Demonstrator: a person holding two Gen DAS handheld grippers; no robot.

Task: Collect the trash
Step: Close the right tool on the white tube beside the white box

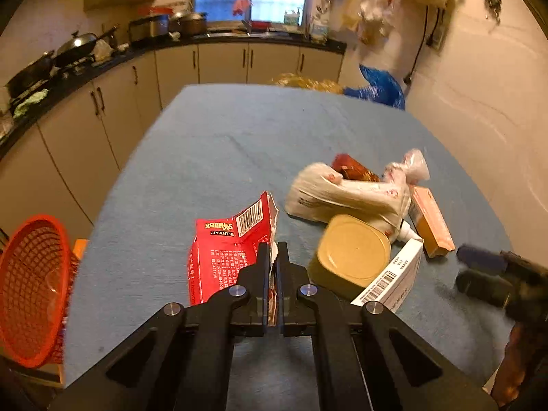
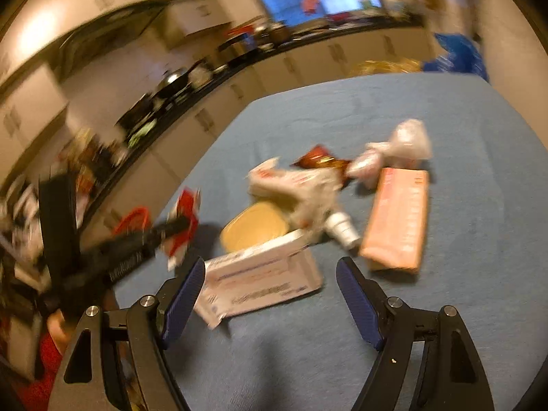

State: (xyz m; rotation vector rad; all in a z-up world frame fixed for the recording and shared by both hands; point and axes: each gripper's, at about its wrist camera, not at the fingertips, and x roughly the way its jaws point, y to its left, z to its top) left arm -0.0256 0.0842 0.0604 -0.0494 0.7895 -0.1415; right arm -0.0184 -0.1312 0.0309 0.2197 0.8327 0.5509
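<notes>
Between pressed-together left tongs (image 1: 273, 250), torn red packet (image 1: 226, 239), half hidden; right tongs (image 2: 270, 274) spread, blurred.

On the desk (image 1: 212, 144) the torn packet (image 1: 226, 250) lay left of the heap, its torn edge pinched in the left hand-held gripper (image 1: 273, 257). Right of it sat the tin (image 1: 352, 250), with the crumpled bag (image 1: 346, 191) behind and partly over it. A flat carton (image 1: 394, 277) lay before the tin, touching it. The long box (image 1: 431, 226) lay to the right of the bag. The basket (image 1: 30, 291) stood off the desk's left edge. The right hand-held gripper (image 2: 270, 291) hung wide over the carton's near end.
</notes>
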